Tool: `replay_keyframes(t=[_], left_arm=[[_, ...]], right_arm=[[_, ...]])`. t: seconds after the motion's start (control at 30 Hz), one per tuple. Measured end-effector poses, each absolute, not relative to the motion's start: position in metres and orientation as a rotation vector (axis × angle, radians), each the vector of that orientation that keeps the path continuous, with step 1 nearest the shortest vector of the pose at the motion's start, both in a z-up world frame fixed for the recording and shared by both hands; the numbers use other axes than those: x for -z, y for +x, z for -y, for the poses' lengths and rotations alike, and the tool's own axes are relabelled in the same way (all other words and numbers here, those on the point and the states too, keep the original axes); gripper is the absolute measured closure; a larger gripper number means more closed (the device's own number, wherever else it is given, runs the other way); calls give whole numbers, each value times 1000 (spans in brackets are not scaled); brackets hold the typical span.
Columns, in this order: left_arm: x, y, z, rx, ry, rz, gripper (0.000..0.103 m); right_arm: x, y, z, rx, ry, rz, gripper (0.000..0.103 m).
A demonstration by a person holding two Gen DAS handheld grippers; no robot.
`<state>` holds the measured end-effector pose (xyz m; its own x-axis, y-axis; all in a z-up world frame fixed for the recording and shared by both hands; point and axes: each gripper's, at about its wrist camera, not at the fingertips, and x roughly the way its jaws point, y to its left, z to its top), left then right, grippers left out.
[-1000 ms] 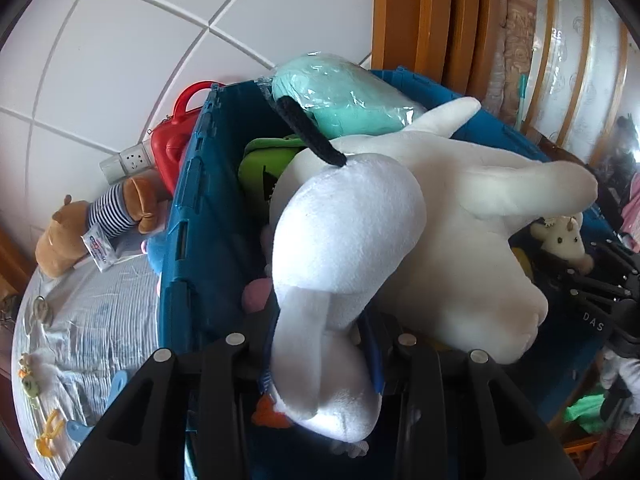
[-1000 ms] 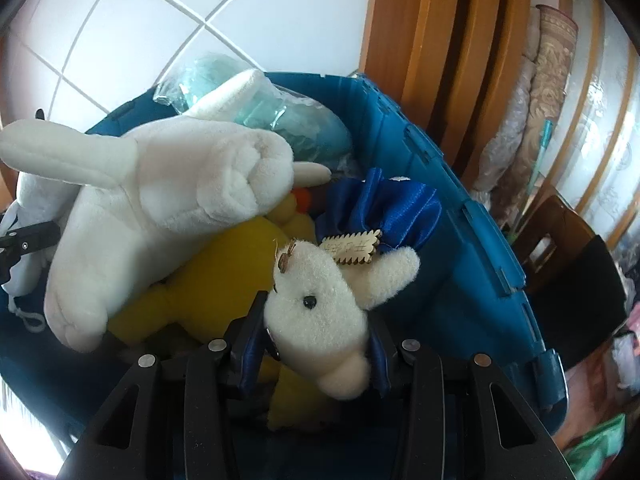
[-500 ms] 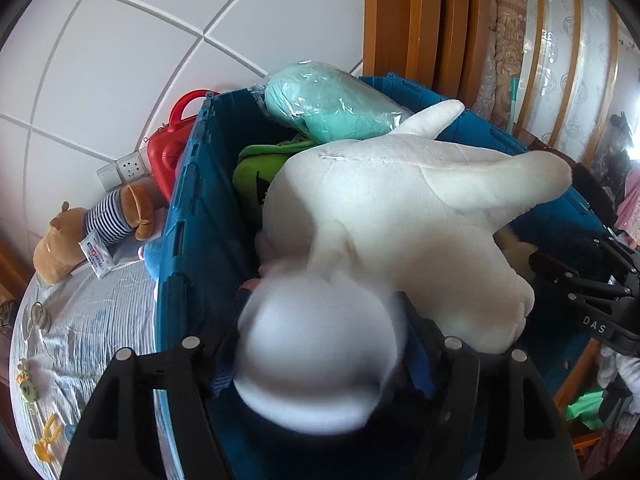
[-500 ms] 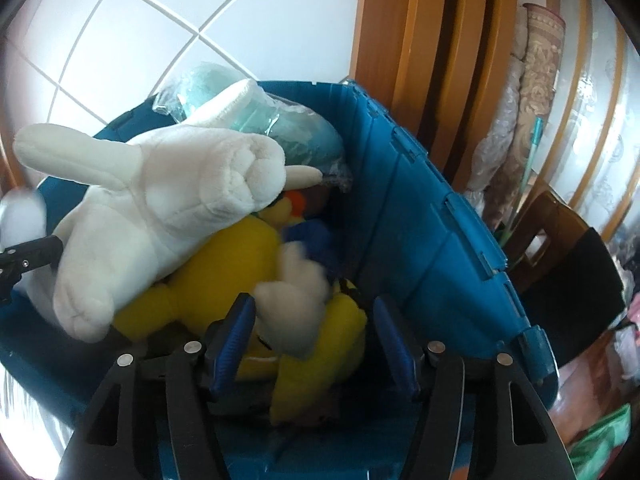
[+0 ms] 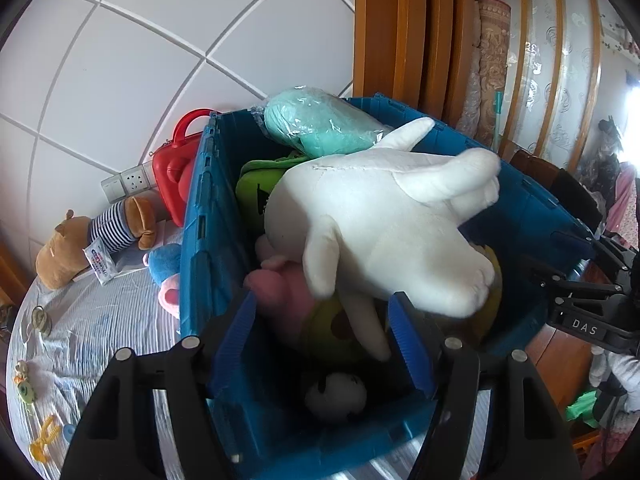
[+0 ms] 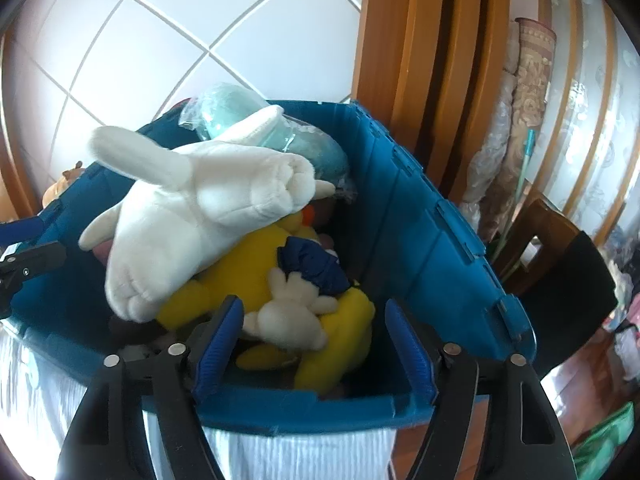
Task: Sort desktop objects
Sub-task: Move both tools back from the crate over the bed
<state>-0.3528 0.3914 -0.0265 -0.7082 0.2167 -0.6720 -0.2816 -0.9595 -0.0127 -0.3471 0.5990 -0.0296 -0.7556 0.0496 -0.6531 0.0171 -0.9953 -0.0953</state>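
Directly ahead of and below both grippers stands the blue crate (image 5: 208, 216), packed with plush toys. The left gripper (image 5: 322, 344) has just been opening and now stands spread, nothing between its pads; below it, on the crate floor, lies a small white plush head (image 5: 336, 396), free of the pads. Beyond its fingertips the large white plush (image 5: 384, 220) rests on top of the pile, a pink toy (image 5: 280, 292) partly under it. The right gripper (image 6: 316, 344) has likewise been opening and is spread wide; the small white bear (image 6: 288, 316) with its dark blue bow (image 6: 312, 264) lies just ahead of the pads on the yellow plush (image 6: 248, 264), apparently clear of both pads, though the view is slightly blurred.

Judged handling: all items are soft, light and compressible, not fragile and unlikely to slip; a pinch across a head, limb or body fold should hold.

Both grippers point downward at a slant into the crate from its near edge, side by side. Outside the crate, to the left gripper's left, a brown striped plush (image 5: 96, 240) and a red case (image 5: 176, 172) remain on the cloth.
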Motion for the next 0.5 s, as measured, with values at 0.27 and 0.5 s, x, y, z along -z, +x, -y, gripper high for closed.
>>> replay_keyframes(t=[0.27, 0.5], left_arm=[[22, -322, -374, -2703, -995, -124, 34], [26, -296, -342, -2748, -995, -79, 11]], right_arm=[[22, -320, -582, -2953, -1028, 147, 5], [22, -300, -559, -2999, -991, 133, 0]])
